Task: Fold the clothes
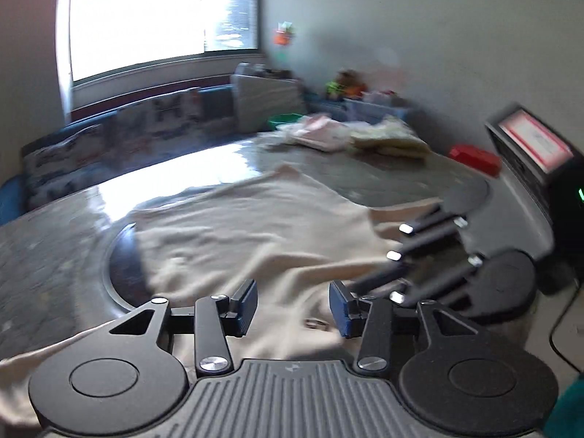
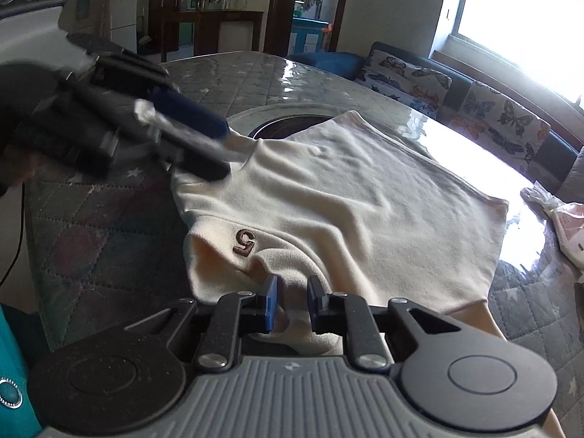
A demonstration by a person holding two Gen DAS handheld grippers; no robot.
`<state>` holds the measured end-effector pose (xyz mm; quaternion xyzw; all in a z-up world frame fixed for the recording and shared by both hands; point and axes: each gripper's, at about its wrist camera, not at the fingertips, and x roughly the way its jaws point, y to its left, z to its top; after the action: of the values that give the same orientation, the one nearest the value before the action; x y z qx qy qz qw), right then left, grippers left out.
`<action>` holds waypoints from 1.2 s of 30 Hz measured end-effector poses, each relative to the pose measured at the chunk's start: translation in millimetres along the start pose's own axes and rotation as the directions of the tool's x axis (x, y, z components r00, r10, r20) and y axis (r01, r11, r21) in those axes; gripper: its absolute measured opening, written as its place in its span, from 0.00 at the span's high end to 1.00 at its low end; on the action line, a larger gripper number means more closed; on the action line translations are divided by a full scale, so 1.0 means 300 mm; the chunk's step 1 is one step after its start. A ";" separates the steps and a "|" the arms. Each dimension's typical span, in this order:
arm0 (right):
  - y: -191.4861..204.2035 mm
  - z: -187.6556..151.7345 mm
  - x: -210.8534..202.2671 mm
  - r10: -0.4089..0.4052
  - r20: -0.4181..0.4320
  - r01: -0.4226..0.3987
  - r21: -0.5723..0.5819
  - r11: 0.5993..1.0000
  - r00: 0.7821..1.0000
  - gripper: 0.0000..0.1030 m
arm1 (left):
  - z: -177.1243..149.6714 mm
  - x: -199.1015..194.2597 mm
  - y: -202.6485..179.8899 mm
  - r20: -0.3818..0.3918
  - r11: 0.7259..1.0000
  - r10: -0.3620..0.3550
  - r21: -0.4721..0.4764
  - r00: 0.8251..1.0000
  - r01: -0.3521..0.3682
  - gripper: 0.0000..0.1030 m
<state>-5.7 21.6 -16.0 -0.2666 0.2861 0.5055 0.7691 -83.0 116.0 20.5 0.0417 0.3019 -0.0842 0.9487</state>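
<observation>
Cream top (image 2: 365, 197) w/ a brown embroidered "5" (image 2: 245, 242) lies spread on the quilted surface (image 2: 102, 255), partly over a round inset. Its near edge is bunched up by your right gripper (image 2: 292, 301): jaws narrow, cloth between them, looks pinched but contact isn't clear. Your left gripper (image 1: 292, 304) hangs over the rumpled fabric, jaws fairly wide, holding nothing. Looks like a fold step in hand; which fold, can't say. Next calls for the left to get a hold on the cloth opposite the right, then both move together so the edges line up. Other clothes (image 1: 350, 135) sit piled at the far end.
</observation>
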 end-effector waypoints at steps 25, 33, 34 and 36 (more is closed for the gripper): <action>-0.041 -0.040 -0.076 0.069 0.021 -0.070 0.070 0.995 0.997 0.96 | -0.074 0.020 -0.016 -0.112 0.989 -0.092 0.108 0.989 0.104 0.79; -0.025 -0.087 -0.085 0.057 0.021 -0.058 0.097 0.994 0.998 0.93 | 0.056 0.092 0.011 -0.025 0.993 -0.113 0.017 0.993 0.114 0.79; -0.025 -0.092 -0.094 0.055 0.026 -0.058 0.108 0.992 0.998 0.93 | 0.063 0.126 0.007 -0.029 0.993 -0.119 0.006 0.992 0.120 0.79; -0.025 -0.101 -0.113 0.052 0.036 -0.056 0.131 0.990 0.998 0.93 | 0.060 0.194 -0.004 -0.055 0.990 -0.139 -0.015 0.989 0.138 0.79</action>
<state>-14.8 -23.3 -12.1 -0.1993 0.3134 0.5104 0.7756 -26.4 104.6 1.3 0.0177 0.3307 -0.1472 0.9320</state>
